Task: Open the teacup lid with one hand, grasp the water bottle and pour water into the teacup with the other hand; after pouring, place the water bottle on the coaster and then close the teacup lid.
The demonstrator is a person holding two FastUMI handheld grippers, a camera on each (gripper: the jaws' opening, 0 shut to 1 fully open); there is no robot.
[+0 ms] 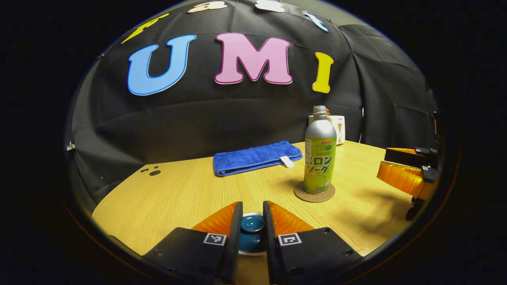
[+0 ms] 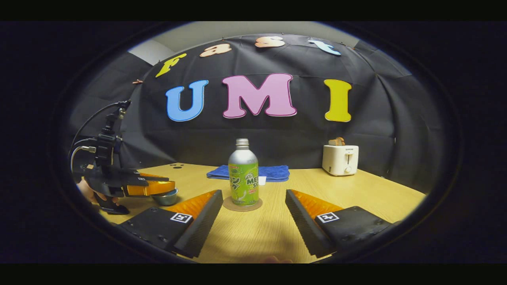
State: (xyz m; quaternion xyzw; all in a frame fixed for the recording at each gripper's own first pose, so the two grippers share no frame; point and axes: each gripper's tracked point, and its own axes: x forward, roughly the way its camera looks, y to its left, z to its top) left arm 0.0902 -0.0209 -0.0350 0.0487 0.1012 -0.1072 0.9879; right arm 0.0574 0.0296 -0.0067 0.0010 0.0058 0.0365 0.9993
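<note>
Teacup lid, a round blue ceramic knob, sits at twelve o'clock between the left gripper's narrowed fingers, contact unclear; right gripper gapes empty toward the upright silver-green water bottle.

Dim booth, warm overhead light — soft shadows on the table, fisheye-bent edges.
</note>
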